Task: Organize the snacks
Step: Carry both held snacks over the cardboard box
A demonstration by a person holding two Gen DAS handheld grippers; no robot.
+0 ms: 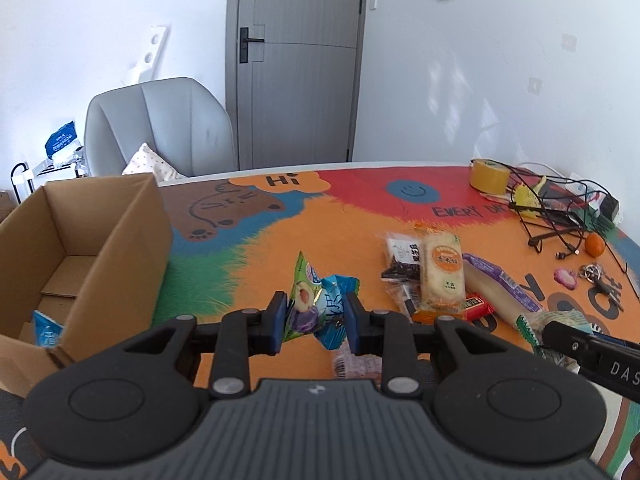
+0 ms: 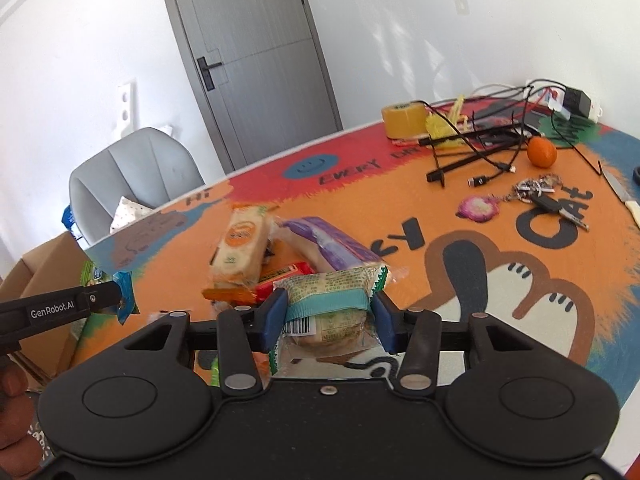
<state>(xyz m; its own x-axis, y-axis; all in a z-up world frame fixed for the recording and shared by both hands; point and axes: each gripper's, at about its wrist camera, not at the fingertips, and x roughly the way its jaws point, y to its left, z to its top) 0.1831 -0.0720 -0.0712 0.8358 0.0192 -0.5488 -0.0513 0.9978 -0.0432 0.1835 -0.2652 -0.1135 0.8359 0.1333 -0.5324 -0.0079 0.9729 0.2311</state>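
pointing down toward the table, the left gripper (image 1: 315, 320) clamps two small packets, a green snack packet (image 1: 303, 298) and a blue candy wrapper (image 1: 333, 308), with the cardboard box (image 1: 86, 240) at its 10 o'clock. the right gripper (image 2: 329, 320) tilts down likewise, pinching a green-edged pastry pack (image 2: 334, 300); the snack pile (image 2: 264, 256) lies at 11 o'clock.
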